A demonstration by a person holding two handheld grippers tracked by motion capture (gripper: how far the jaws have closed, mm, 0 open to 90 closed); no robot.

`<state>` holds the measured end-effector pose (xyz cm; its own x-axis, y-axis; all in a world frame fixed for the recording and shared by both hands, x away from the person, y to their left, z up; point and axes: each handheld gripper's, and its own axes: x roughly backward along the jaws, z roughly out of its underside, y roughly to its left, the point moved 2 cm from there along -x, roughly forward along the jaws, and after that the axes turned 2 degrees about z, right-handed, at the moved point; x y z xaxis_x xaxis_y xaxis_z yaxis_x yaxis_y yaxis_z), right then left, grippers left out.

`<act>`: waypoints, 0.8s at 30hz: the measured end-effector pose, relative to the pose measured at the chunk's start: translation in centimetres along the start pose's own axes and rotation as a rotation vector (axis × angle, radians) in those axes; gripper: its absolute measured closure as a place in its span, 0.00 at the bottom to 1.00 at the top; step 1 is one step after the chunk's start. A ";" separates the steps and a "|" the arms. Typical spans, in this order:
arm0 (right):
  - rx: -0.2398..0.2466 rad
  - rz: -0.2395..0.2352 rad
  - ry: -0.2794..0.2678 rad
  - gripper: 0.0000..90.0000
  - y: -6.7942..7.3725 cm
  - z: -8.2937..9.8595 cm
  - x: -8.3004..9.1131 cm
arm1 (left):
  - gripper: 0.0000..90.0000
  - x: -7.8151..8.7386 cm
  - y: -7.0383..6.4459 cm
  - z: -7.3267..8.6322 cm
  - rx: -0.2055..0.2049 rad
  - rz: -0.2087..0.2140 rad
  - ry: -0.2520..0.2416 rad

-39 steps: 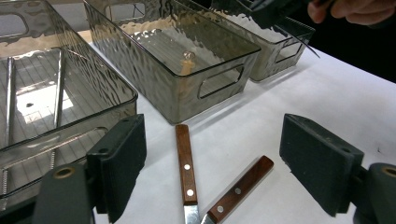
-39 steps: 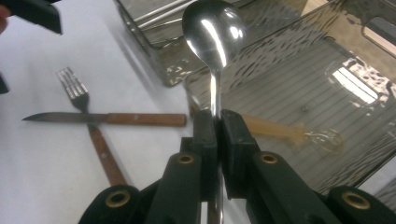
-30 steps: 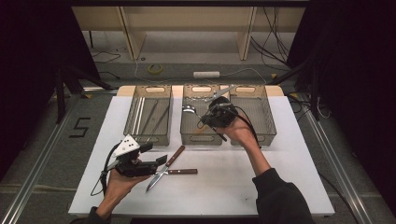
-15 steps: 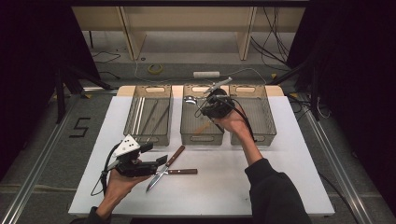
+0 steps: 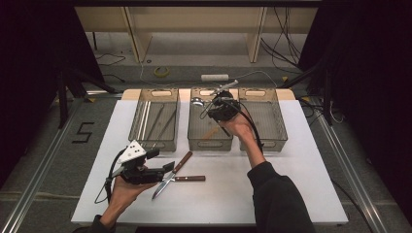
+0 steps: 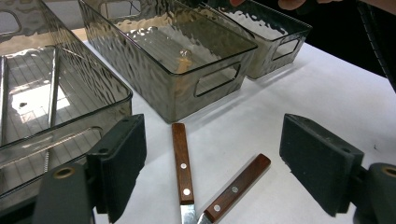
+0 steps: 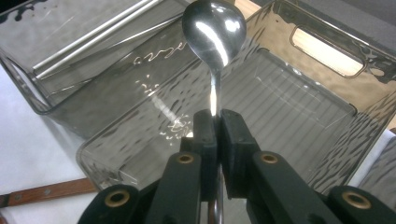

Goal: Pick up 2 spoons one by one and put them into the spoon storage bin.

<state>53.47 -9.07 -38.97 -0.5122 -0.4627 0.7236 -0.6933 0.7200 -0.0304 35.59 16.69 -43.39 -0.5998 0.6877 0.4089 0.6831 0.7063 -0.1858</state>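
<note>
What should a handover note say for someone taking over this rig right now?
Right gripper: shut on the handle of a spoon, held over the middle bin, bowl end toward the far rim.
Left gripper: open, low over the table, jaws either side of two wooden-handled knives that lie crossed in front of the bins.
Left bin holds long thin metal pieces; the middle bin has one small pale item inside.
Done: spoon picked up and brought over the middle bin.
Left: probably release the spoon there, then pick up and sort the two knives.
</note>
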 end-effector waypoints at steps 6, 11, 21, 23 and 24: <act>-0.004 0.008 0.009 0.95 0.1 0.2 -0.8 | 0.25 0.0 0.0 0.0 -0.006 0.002 0.007; -0.009 0.023 0.020 0.95 0.0 0.4 -1.3 | 0.25 0.0 0.0 0.1 -0.007 0.003 0.016; -0.044 0.018 0.034 0.75 0.1 0.9 -2.2 | 0.25 -0.2 0.1 0.1 -0.001 0.001 0.023; -0.055 0.011 0.020 0.68 0.1 0.8 -1.9 | 0.25 -0.2 0.1 0.1 0.000 0.001 0.025; -0.059 0.006 0.014 0.64 0.1 0.7 -1.7 | 0.25 -0.2 0.1 0.2 -0.001 0.002 0.026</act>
<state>53.93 -8.62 -40.69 -0.5088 -0.4513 0.7331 -0.6588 0.7523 0.0059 35.68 16.67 -43.62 -0.5877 0.6843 0.4317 0.6843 0.7051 -0.1861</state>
